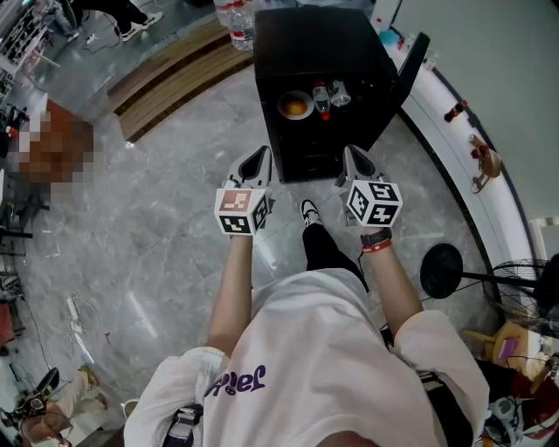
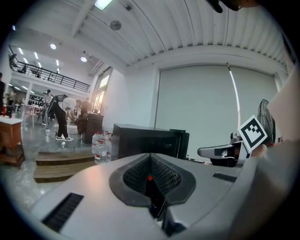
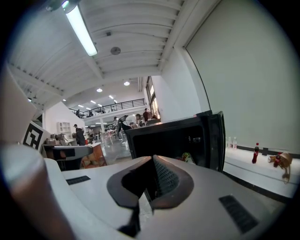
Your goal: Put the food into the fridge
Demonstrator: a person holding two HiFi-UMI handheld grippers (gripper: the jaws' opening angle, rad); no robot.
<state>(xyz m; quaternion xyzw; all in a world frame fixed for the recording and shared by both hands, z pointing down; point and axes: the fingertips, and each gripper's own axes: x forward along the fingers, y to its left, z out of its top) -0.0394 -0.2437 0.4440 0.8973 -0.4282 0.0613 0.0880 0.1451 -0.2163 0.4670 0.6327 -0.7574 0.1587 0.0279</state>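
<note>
A small black fridge (image 1: 323, 44) stands on the floor ahead, its door (image 1: 410, 61) swung open to the right. In its open front, seemingly on a shelf, sit a bowl with an orange (image 1: 295, 106), a red-capped bottle (image 1: 321, 99) and a can (image 1: 340, 92). My left gripper (image 1: 258, 159) and right gripper (image 1: 356, 159) hang side by side just short of the fridge, both shut and empty. The left gripper view shows its jaws (image 2: 151, 180) pressed together with the fridge (image 2: 145, 140) beyond. In the right gripper view the jaws (image 3: 150, 180) also meet, facing the open fridge (image 3: 168, 140).
Water bottles (image 1: 238, 22) stand on a wooden step (image 1: 175, 74) left of the fridge. A white ledge (image 1: 454, 166) curves along the right and carries a cola bottle (image 1: 455, 111) and a toy figure (image 1: 485, 161). A floor fan (image 1: 441, 271) stands at my right.
</note>
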